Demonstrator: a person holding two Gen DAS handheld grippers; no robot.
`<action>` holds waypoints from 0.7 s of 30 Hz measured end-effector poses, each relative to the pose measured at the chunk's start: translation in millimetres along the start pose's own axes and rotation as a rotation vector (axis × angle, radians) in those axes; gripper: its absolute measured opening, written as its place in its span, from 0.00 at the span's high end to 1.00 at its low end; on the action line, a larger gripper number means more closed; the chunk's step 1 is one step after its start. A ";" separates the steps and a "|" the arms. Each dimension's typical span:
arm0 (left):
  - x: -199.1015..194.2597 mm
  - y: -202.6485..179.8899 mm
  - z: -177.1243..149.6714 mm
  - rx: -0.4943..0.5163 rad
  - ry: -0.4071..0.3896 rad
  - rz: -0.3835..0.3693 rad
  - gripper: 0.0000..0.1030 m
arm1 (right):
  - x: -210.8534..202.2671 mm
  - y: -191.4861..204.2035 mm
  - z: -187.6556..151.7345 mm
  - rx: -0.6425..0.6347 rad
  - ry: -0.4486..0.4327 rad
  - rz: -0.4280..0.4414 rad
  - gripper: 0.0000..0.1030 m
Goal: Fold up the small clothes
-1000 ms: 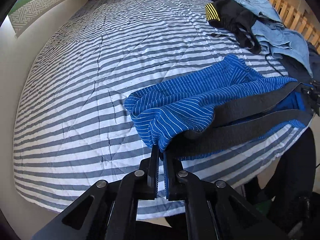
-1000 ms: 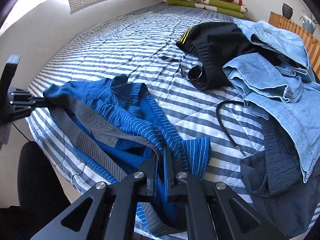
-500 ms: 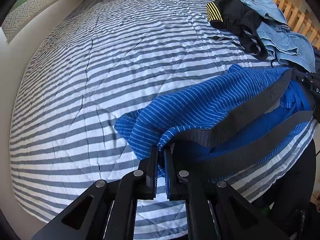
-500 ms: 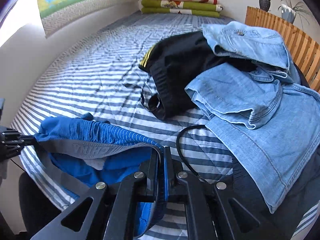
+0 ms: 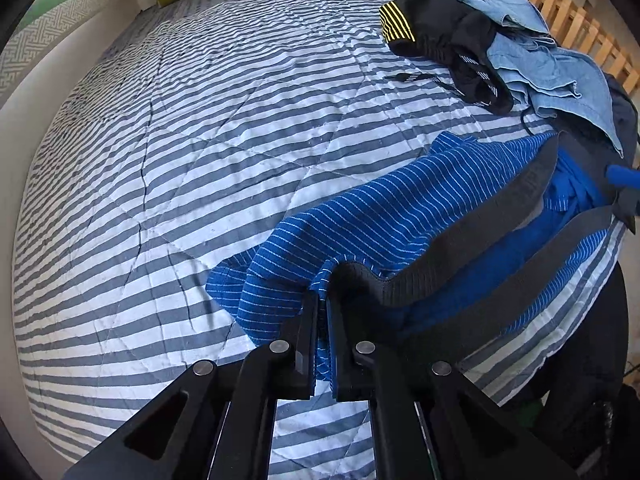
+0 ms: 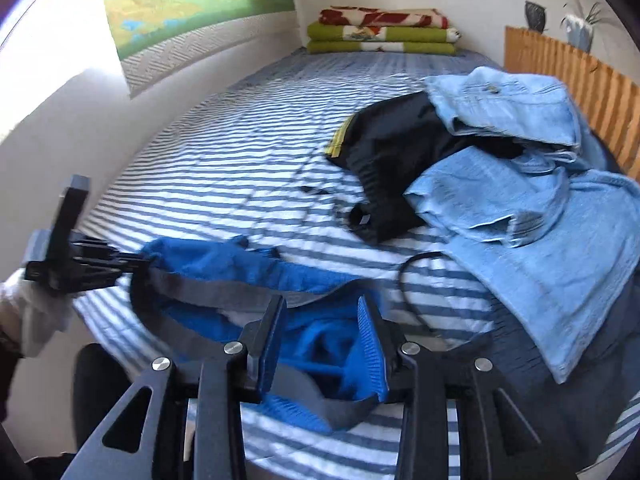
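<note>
Blue pinstriped shorts [image 5: 420, 208] with a grey waistband [image 5: 472, 256] lie spread near the front edge of the striped bed [image 5: 200, 140]. My left gripper [image 5: 323, 300] is shut on the waistband's left end. In the right wrist view it [image 6: 134, 259] sits at the far left, held by a gloved hand [image 6: 36, 312]. My right gripper [image 6: 322, 308] is open, its blue-padded fingers [image 6: 372, 348] wide apart over the right end of the shorts [image 6: 224, 260]. Nothing is clamped between them.
A heap of light denim clothes [image 6: 540, 220] and black shorts with yellow stripes [image 6: 392, 140] lies at the right, beside a wooden rail [image 6: 580, 80]. A black cord [image 6: 408, 280] loops near the heap. Folded blankets [image 6: 380, 32] are at the bed's far end, with a wall on the left.
My right gripper has gone from shut on the waistband to open and has let the shorts go. The shorts have settled lower onto the bed. The left gripper keeps its hold.
</note>
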State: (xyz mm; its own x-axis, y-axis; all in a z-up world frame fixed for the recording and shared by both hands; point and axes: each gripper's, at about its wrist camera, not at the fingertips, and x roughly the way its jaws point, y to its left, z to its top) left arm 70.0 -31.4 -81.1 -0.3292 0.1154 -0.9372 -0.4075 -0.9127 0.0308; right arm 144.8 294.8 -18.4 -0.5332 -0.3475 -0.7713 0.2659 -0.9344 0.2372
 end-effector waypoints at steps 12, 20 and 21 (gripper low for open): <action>-34.1 19.9 -18.8 -0.041 -0.055 -0.039 0.97 | 151.1 124.6 -1.9 -0.132 0.213 0.189 0.93; -26.3 20.1 -24.3 0.005 -0.046 0.007 0.92 | 151.5 138.8 18.5 -0.075 0.074 0.282 0.93; -25.7 17.7 -24.7 0.014 -0.052 0.018 0.84 | 144.5 141.8 21.7 -0.093 0.047 0.275 0.93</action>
State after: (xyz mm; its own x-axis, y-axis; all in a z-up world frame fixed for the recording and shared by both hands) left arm 92.3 -60.2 -65.0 -0.3801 0.1190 -0.9173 -0.4124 -0.9095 0.0529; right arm 88.0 110.3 -83.5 -0.3939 -0.5807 -0.7125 0.4689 -0.7937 0.3876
